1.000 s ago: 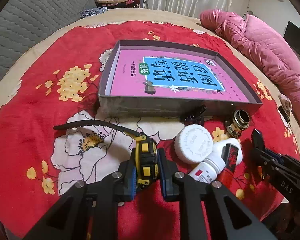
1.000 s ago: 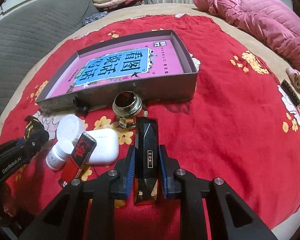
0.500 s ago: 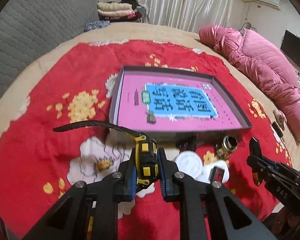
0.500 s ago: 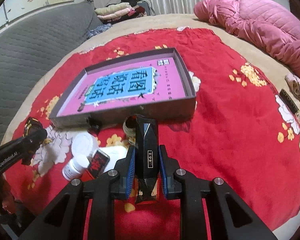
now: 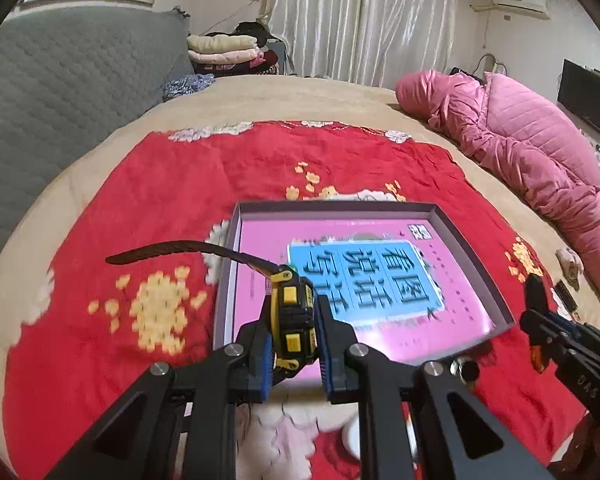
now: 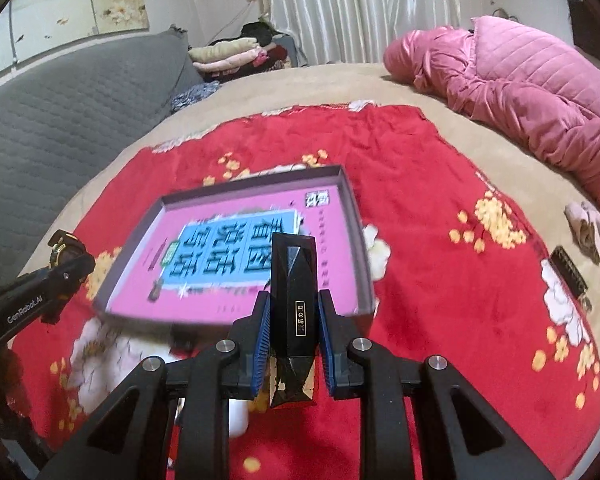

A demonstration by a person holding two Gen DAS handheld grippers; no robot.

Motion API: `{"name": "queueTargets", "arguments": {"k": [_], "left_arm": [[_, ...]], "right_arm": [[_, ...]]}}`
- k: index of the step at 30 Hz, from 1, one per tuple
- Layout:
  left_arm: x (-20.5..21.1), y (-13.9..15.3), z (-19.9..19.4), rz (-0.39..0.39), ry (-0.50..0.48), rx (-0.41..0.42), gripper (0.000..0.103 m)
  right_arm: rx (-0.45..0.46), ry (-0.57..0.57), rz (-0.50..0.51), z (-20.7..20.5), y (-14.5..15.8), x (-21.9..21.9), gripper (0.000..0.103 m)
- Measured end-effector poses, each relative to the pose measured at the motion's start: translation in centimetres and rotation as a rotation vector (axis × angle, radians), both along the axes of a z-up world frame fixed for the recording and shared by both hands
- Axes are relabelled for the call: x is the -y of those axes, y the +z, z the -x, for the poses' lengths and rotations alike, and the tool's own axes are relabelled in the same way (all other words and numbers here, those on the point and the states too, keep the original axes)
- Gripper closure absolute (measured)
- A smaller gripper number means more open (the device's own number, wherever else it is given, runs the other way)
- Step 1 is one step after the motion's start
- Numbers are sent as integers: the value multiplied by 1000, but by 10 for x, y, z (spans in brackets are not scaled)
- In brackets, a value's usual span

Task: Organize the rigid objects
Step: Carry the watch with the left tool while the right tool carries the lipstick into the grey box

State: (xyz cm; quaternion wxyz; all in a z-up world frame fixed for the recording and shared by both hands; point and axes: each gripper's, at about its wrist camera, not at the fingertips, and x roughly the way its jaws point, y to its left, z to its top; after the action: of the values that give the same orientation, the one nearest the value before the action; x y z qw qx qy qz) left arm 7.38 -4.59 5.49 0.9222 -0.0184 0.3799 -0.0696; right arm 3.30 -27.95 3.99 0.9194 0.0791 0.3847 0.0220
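Left wrist view: left gripper (image 5: 293,334) clamps the yellow-and-black tape measure (image 5: 292,316), black strap (image 5: 180,249) trailing off left, raised over the near-left corner of the shallow grey tray (image 5: 474,246)
Tray: pink book (image 5: 360,276) lying flat inside, on the red floral blanket (image 5: 140,200)
Right wrist view: right gripper (image 6: 293,338) pinches the slim black box (image 6: 292,300) upright, in front of the tray's near edge
Far left: left gripper (image 6: 66,270) visible with the tape measure
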Motion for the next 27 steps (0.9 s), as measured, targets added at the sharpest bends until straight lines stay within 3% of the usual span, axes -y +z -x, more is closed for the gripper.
{"name": "queueTargets", "arguments": {"k": [8,15,20,27], "left_arm": [[14,-14,-35,-19,-49,-47,85],[18,-36,-60,-20,-26,-114,85],[30,-51,-67,-77,-38,-130,85],[44,-69,-71,-85,-64,-172,85]], "right_arm": [[-15,14,5,-38,-2,0,81],[-61,50,41,-70,-16,-11,81],[-111,46,64,-83,-33,-13,81],[-150,55,101,-93,-49,-17,80]]}}
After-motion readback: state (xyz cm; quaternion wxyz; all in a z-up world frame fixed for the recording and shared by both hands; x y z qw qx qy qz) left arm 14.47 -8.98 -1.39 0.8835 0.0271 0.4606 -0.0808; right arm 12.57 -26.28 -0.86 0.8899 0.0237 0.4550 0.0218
